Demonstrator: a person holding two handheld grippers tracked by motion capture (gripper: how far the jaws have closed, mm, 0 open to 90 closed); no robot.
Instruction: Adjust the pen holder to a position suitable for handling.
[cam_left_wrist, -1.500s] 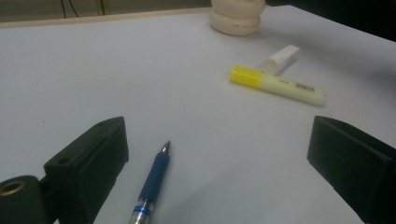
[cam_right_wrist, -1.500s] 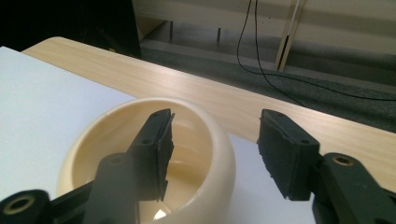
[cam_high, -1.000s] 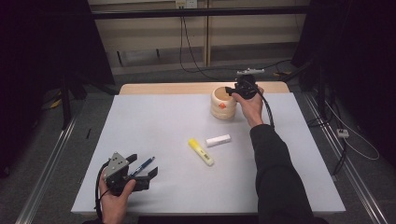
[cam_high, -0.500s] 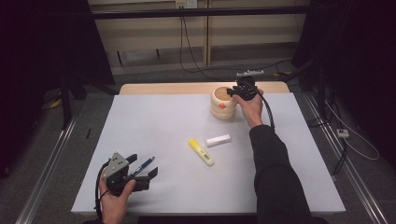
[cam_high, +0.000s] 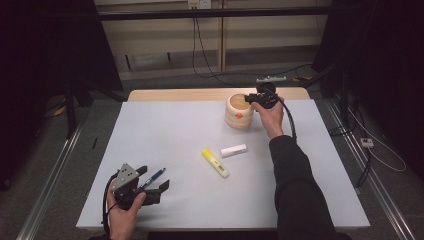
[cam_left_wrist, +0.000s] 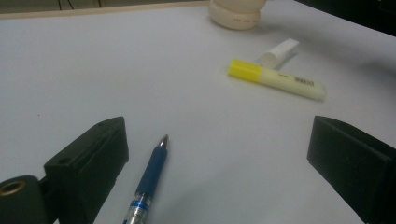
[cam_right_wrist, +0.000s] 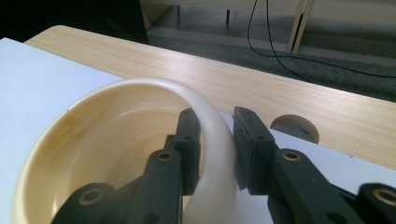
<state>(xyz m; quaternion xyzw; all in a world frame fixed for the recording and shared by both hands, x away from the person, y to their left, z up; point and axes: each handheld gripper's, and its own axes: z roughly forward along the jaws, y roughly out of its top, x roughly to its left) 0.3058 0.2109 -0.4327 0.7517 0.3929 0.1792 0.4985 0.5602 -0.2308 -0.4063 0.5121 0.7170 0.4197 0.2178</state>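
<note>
Dim room, cables on the floor behind, white worktop (cam_high: 200, 130) with a bare wood strip along its far edge. Cream bowl (cam_high: 239, 111) sits at the far side, right of centre, orange mark on its wall. Right gripper (cam_high: 256, 98) is on the bowl's right rim, fingers (cam_right_wrist: 189, 140) clamped on the wall, one inside, one outside. Left gripper (cam_high: 152, 180) rests at the near left corner, fingers (cam_left_wrist: 93, 154) wide apart, nothing held. Blue pen (cam_left_wrist: 152, 179) lies on the worktop between them, close to the left finger, tip pointing away from the person. Yellow highlighter (cam_high: 215, 162) lies mid-worktop, small white tube-like item (cam_high: 234, 150) just beside its far end; touching or not, cannot tell.
</note>
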